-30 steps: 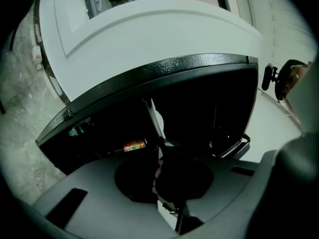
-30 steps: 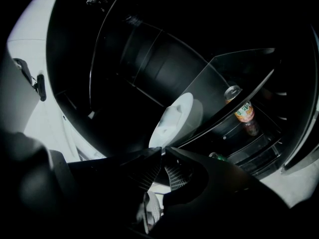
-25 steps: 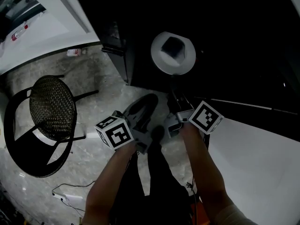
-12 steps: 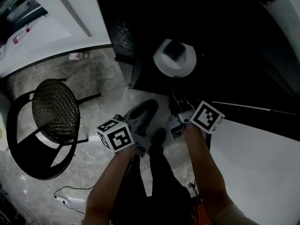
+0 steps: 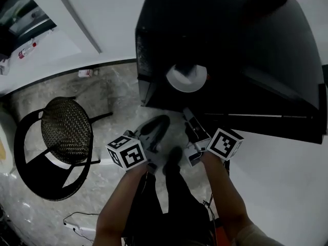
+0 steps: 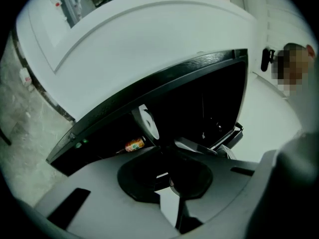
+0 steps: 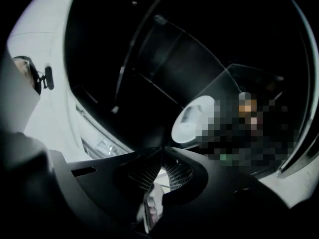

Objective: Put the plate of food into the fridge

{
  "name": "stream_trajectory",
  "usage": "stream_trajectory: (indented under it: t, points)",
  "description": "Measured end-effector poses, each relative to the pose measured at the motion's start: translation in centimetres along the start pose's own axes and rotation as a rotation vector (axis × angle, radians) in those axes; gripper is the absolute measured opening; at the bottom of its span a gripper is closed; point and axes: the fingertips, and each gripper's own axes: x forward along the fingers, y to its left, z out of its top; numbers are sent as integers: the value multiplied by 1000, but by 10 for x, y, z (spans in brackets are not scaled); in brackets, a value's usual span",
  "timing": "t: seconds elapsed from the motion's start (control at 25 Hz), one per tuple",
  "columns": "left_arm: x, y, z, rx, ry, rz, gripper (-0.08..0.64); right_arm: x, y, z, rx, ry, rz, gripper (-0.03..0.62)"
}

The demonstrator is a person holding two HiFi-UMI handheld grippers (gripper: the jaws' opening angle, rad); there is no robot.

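Two grippers hang just in front of the open fridge (image 5: 145, 60), both pointing into its dark inside. The left gripper (image 5: 158, 123) is clenched, its jaws pressed tip to tip with nothing between them. The right gripper (image 5: 188, 118) sits nearer the fridge opening than the left one. It is clenched and empty too, its ribbed pads meeting at the tips. The plate (image 5: 187, 79) rests inside the fridge on a shelf close to the front edge, apart from both grippers. It is white and round and carries a greyish lump of food (image 5: 188, 70), too dim to identify. From the left gripper's side, a small orange-labelled item (image 6: 134, 145) lies inside the fridge just beside the plate; whether it shares the plate's shelf cannot be told. Beyond the fridge's wall at the left of the head view lies pale marbled floor (image 5: 118, 96). A small bottle (image 5: 84, 73) lies there near the fridge. A black chair (image 5: 65, 132) with a woven round seat stands well apart from the fridge, farther to that side. The person's bare forearms (image 5: 123, 199) reach toward the fridge from the bottom of the head view.
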Motion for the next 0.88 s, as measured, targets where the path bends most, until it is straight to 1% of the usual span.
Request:
stream_trajectory:
  t: [0.12,0.2,0.28,0.4,0.48,0.64,0.72,0.8,0.88]
  points:
    - [-2,-25,9,104,37,-21,20,-13,15,-1,-49,15,-29,32]
    - [-5,-40,16,158,61,-20,18,-20,25,0,-91,25,-54,32]
    - [-9,-53,23,203,78,-21,18,-26,37,2,-119,26,-66,32]
    - [-20,-75,33,249,82,-46,12,-33,58,3,-129,22,-63,32]
    - [-27,-87,37,259,98,-49,11,-38,73,1,-111,23,-54,32]
    - [-40,-102,48,235,108,-15,11,-46,95,-10,2,30,-46,32]
    - [-48,-111,50,222,105,-12,11,-52,108,-16,44,37,-32,32]
    - [-55,-121,52,231,108,-16,11,-60,120,-18,59,44,-19,32]
    - [-59,-128,53,256,111,-16,11,-68,127,-18,43,52,-21,32]
